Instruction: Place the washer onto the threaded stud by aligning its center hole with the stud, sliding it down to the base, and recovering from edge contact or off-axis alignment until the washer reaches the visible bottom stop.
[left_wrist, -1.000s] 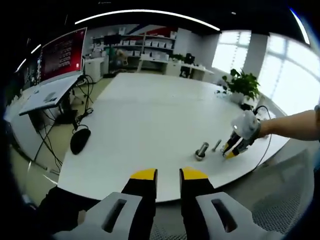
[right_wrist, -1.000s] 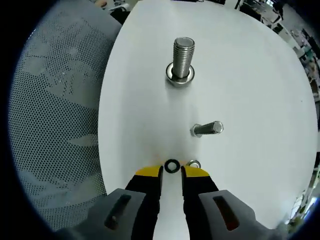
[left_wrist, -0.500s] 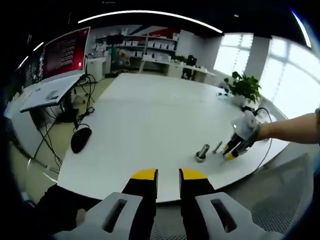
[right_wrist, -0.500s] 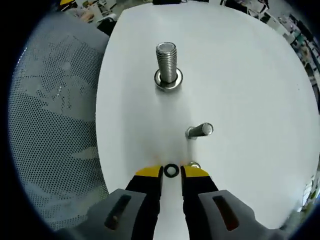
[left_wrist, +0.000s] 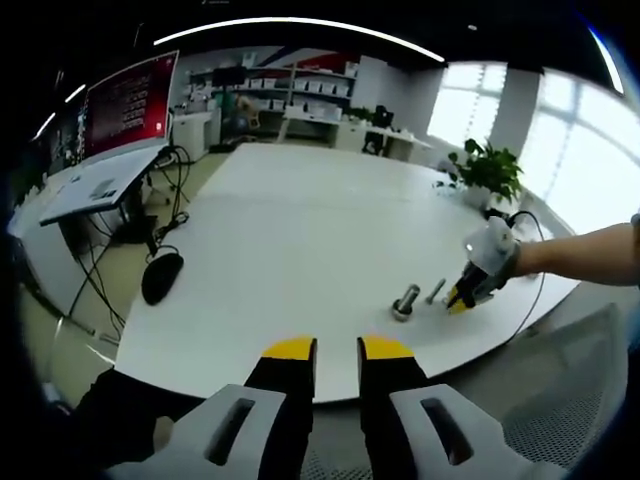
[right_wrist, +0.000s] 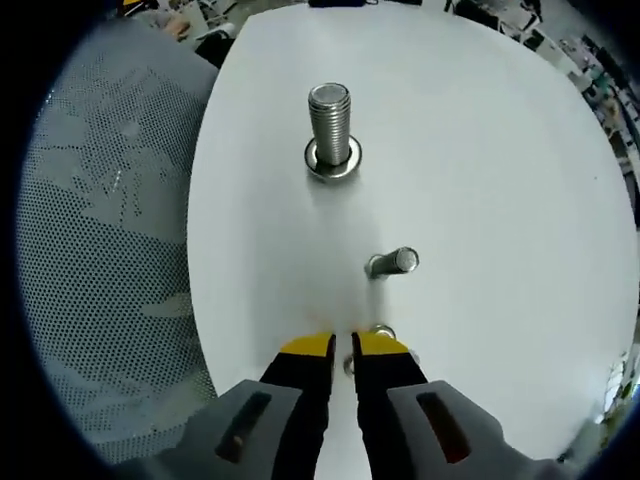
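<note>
Right tongs: the right gripper (right_wrist: 343, 346) is down at the white table (right_wrist: 480, 150), its yellow-tipped jaws drawn close with only a thin slot between them. A sliver of something dark sits in that slot, likely the washer, though whether it is truly pinched cannot be told. In the left gripper view the same tool (left_wrist: 460, 299) touches down just beside the hardware, held by a person's forearm (left_wrist: 585, 248).
Left tongs: the left gripper (left_wrist: 336, 348) hovers off the table's near edge, well apart from the work, jaws slightly spread with a plain gap and nothing between them.
Washer: not clearly visible; judged to lie at the right jaw tips, near the table edge.
Threaded stud: the large threaded stud (right_wrist: 329, 118) stands upright on its wide base (right_wrist: 331, 160), well ahead of the right tips; nothing sits on it.
Other hardware: a smaller bolt (right_wrist: 392, 264) stands between the tips and the stud; a shiny nut-like piece (right_wrist: 382, 330) lies touching the right tip.
Step in hand: picking the washer up; placement not begun.
Next move calls for: a confirmed grip, a lift, travel past the smaller bolt, and the hole brought level over the stud's top.
Hard to make out: the washer's tilt, and the nut's exact shape.
Cut off: a mesh chair back (right_wrist: 110, 230) blocks the floor beside the table.
</note>
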